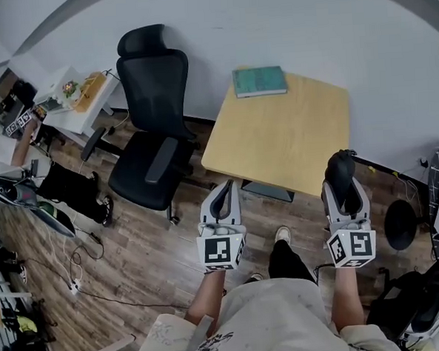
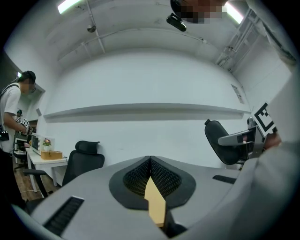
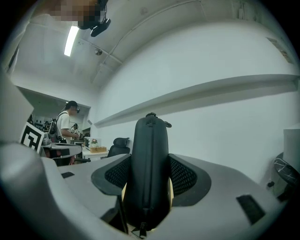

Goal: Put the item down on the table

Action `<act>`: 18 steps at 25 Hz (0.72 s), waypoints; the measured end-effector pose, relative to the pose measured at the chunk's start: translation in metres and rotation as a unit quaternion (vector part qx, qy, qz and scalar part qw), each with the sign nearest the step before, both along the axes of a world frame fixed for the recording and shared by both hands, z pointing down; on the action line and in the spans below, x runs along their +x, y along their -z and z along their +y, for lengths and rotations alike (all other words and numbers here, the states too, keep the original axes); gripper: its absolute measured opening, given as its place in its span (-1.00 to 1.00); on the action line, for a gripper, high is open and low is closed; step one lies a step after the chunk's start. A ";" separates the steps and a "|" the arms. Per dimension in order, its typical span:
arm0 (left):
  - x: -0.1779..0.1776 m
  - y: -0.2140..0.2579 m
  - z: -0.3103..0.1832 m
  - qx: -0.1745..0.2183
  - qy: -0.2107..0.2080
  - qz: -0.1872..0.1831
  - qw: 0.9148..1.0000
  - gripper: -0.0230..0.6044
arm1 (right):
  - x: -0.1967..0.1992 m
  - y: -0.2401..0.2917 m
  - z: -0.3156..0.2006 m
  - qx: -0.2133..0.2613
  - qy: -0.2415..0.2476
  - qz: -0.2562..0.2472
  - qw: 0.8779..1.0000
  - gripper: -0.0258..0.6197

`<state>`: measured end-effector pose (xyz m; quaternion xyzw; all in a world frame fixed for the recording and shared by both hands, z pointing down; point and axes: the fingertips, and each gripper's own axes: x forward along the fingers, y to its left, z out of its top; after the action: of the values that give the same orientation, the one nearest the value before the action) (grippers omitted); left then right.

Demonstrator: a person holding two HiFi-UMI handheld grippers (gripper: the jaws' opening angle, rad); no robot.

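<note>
Black zip case (image 1: 341,172), clamped upright between the pads of the right claw (image 1: 345,191), which appears to be held just short of the near edge of the table (image 1: 276,138). The left claw (image 1: 221,197) is shown with its pads together and nothing between them. The wooden top is bare except for a green book (image 1: 259,80) at its far edge. Likely faults: if the case is released before it is carried over the top, it is dropped to the floor; if it is set down on its narrow edge, it may be tipped over.
</note>
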<state>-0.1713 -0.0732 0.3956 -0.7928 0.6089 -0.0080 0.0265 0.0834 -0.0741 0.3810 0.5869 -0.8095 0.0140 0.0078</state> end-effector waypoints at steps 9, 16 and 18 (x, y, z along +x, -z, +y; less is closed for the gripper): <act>0.054 0.011 -0.093 -0.005 -0.004 -0.028 1.000 -0.90 | 0.059 0.001 -0.092 -0.012 -0.007 -0.013 1.000 -0.11; 0.095 0.014 -0.149 -0.008 -0.019 -0.045 0.999 -0.90 | 0.094 -0.010 -0.145 -0.029 -0.015 -0.024 0.999 -0.11; 0.106 0.016 -0.166 -0.006 -0.024 -0.047 0.999 -0.90 | 0.102 -0.011 -0.160 -0.031 -0.016 -0.027 0.999 -0.11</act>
<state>-0.0654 -0.2387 0.3795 -0.8064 0.5873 -0.0481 0.0500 0.1858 -0.2343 0.3920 0.5984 -0.7993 0.0550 0.0035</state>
